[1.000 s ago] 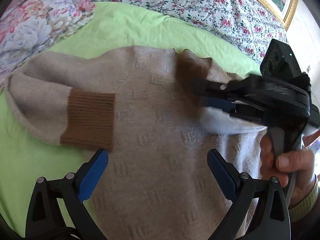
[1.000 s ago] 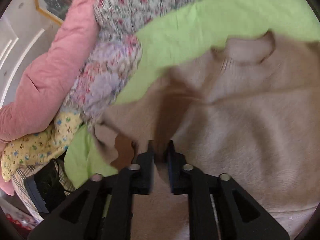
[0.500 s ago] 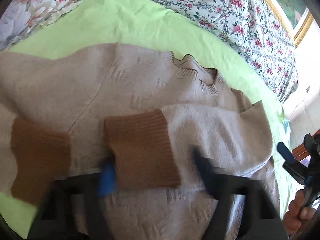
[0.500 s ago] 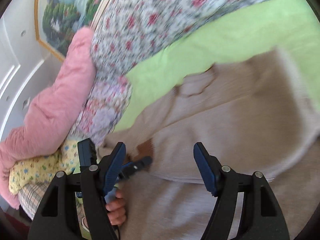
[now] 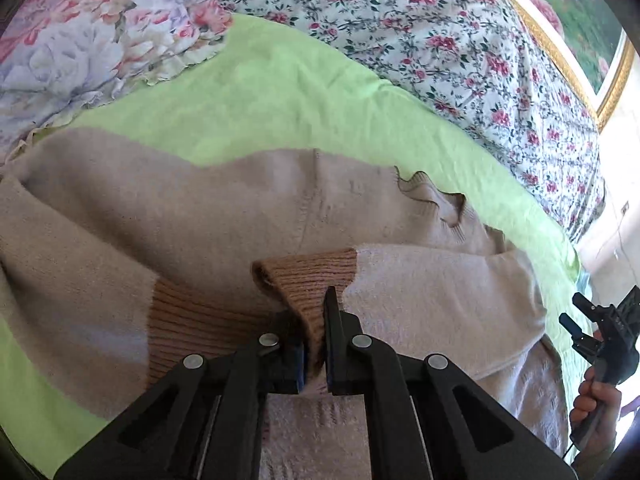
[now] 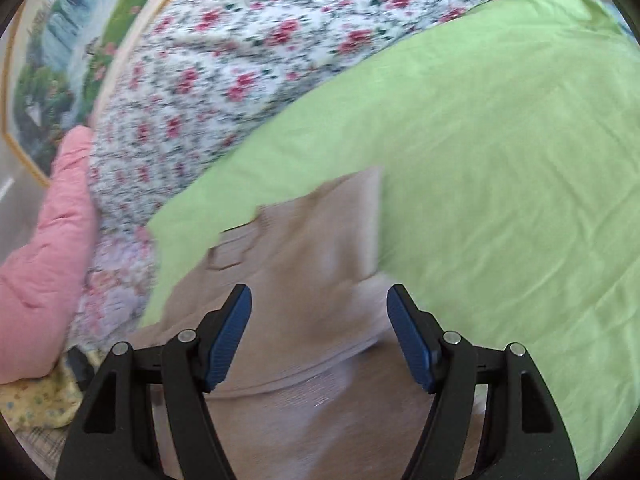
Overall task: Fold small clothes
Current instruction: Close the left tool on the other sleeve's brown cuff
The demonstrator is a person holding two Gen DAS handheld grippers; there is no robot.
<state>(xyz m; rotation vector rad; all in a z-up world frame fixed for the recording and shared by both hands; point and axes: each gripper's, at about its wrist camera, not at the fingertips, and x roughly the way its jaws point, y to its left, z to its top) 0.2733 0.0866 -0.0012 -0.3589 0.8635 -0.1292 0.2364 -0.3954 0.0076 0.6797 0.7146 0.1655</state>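
Note:
A small beige knit sweater [image 5: 224, 208] lies on a green sheet [image 5: 304, 92], both sleeves folded across its body. My left gripper [image 5: 314, 344] is shut on the brown ribbed cuff [image 5: 308, 280] of the right-hand sleeve. The other brown cuff [image 5: 188, 320] lies flat to its left. My right gripper [image 6: 320, 332] is open and empty above the sweater's side [image 6: 312, 240]; it also shows in the left wrist view [image 5: 600, 328], off the sweater's right edge.
Floral bedding [image 5: 440, 40] and a flowered pillow [image 5: 80, 40] lie behind the green sheet. A pink quilt [image 6: 44, 256] is piled at the left in the right wrist view. A gold-framed picture [image 6: 80, 40] hangs behind the bed.
My right gripper let go of the right sleeve cuff and drew back to the sweater's side. My left gripper moved onto that cuff and shut on it.

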